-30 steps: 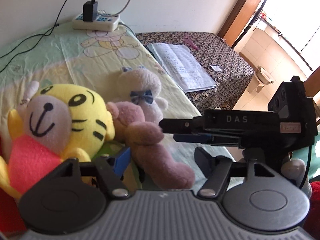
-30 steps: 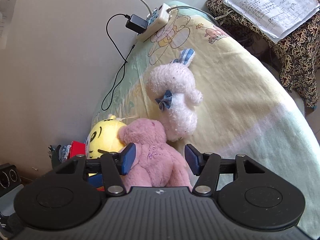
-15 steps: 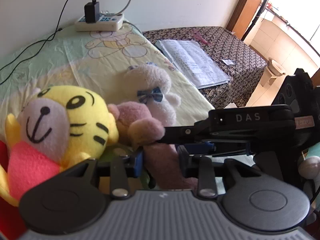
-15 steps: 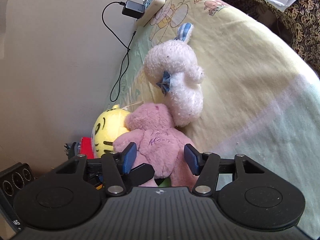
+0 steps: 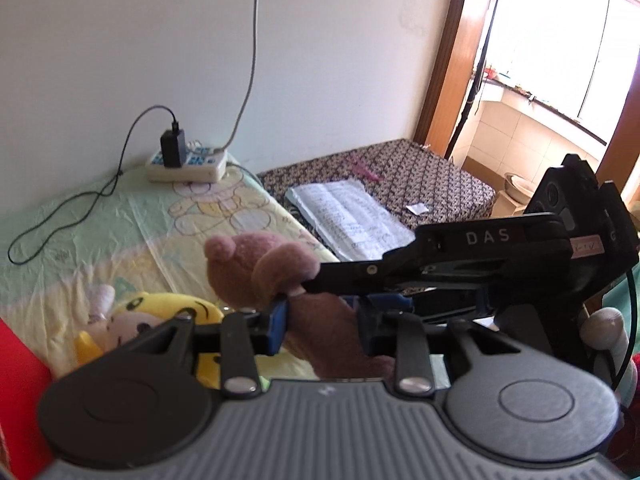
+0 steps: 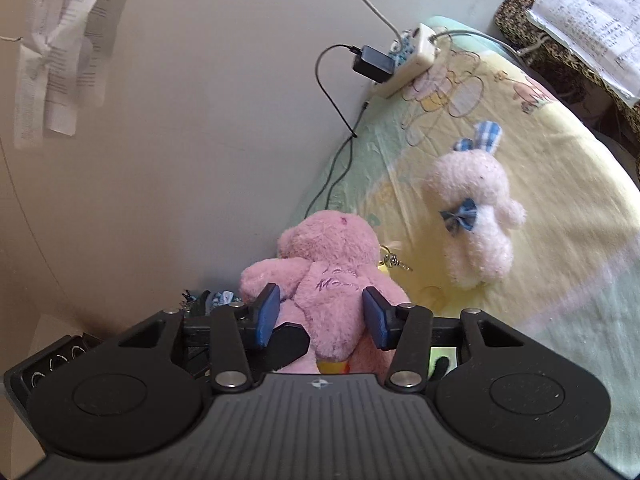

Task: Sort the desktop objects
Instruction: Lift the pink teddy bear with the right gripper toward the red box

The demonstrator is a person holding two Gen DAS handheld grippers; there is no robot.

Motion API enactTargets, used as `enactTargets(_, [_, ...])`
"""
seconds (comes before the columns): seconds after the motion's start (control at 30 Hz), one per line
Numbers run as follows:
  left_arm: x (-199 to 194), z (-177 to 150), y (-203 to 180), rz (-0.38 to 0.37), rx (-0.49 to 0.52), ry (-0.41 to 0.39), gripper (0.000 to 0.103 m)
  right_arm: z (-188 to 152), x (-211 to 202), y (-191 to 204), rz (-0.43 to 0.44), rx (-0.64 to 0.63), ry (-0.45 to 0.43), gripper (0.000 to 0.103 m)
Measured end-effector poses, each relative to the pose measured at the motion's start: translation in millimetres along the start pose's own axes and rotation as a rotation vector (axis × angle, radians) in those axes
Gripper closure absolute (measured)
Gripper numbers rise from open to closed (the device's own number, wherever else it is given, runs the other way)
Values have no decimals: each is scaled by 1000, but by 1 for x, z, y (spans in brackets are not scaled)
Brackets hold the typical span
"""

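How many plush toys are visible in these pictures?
3: pink plush bear gripped between both tools; white plush rabbit lying on the bedsheet; yellow plush tiger lying below the bear. Others may be hidden.

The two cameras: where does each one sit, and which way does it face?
Left wrist: on the left gripper, facing the wall and patterned table; right gripper's body crosses in front.
Right wrist: on the right gripper, facing the wall corner and white bunny.
Shared: both grip the pink bear; both show the power strip.
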State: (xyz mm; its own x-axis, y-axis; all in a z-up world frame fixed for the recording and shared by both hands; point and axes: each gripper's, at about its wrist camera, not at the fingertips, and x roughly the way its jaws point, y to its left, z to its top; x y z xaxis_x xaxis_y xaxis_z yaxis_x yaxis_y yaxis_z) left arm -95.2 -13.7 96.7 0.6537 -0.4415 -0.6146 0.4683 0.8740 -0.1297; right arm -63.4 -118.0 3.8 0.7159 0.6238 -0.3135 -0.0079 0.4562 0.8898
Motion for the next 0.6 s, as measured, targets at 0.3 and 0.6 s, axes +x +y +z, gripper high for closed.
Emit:
enactTargets(0.3, [-65,-1,43,145,-39,-98,72,-3,52,58,110,-101,50,52])
enactTargets(0.6, [-146,-34,139,294,-95,-128,72,-52,165,127,172,-169,167,52])
